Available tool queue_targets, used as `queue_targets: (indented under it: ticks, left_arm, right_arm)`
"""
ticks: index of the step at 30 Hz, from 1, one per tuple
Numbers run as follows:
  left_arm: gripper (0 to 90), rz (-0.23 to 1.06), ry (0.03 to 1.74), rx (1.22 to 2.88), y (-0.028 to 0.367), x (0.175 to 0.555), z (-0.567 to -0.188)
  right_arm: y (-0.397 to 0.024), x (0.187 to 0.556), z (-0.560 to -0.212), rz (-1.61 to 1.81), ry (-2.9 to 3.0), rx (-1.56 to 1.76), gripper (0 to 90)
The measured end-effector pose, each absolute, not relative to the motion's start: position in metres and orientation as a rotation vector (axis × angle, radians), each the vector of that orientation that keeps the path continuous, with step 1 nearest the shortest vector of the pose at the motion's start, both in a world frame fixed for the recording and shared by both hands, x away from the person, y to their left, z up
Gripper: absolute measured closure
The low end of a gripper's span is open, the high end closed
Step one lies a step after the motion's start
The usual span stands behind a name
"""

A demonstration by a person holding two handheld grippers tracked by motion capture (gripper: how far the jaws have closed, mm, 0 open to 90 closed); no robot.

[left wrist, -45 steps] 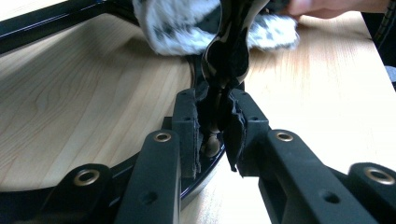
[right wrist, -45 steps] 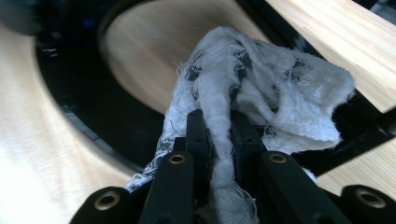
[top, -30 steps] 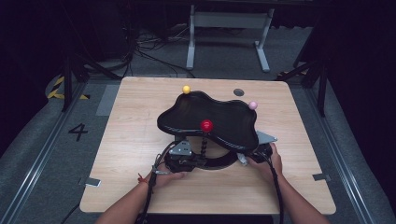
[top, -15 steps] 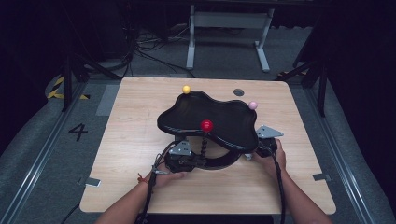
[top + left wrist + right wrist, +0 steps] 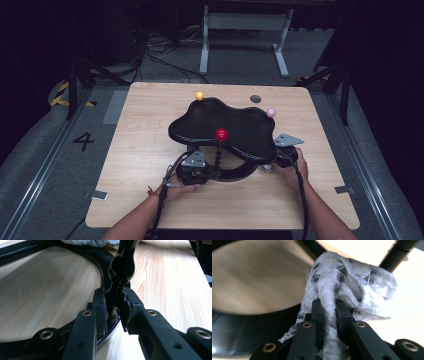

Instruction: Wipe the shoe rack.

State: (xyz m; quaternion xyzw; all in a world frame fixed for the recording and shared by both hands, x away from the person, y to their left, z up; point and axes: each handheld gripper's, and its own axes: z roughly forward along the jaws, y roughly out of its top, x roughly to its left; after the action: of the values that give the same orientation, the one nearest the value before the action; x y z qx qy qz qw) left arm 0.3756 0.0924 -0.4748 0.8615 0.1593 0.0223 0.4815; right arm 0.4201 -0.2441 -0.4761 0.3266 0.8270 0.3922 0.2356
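**High view: both my grippers clamped at the black stand**

My left gripper [image 5: 200,172], low centre, has its fingers [image 5: 100,305] pinched on the glossy beaded stem [image 5: 122,267] above the stand's ring base [image 5: 235,175]. My right gripper [image 5: 280,159], at right, squeezes a frayed white cloth [image 5: 342,287] against the stand's wavy tray [image 5: 220,120] edge. Both forearms reach in from the bottom over the wooden desk [image 5: 150,115].

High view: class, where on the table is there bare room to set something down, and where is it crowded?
Bare wood lies left of the black stand, to the table's left edge, and along the near edge between the forearms. It is crowded at the stand's near side, where left gripper and right gripper work.
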Motion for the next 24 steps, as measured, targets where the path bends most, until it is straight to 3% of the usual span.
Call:
queue_targets:
  ticks: [24]
  left_arm:
    - [74.9, 0.084, 0.378, 2.126, 0.091, 0.374, -0.475]
  right_arm:
    - [-0.194, 0.352, -0.474, 1.132, 2.411, 0.689, 80.7]
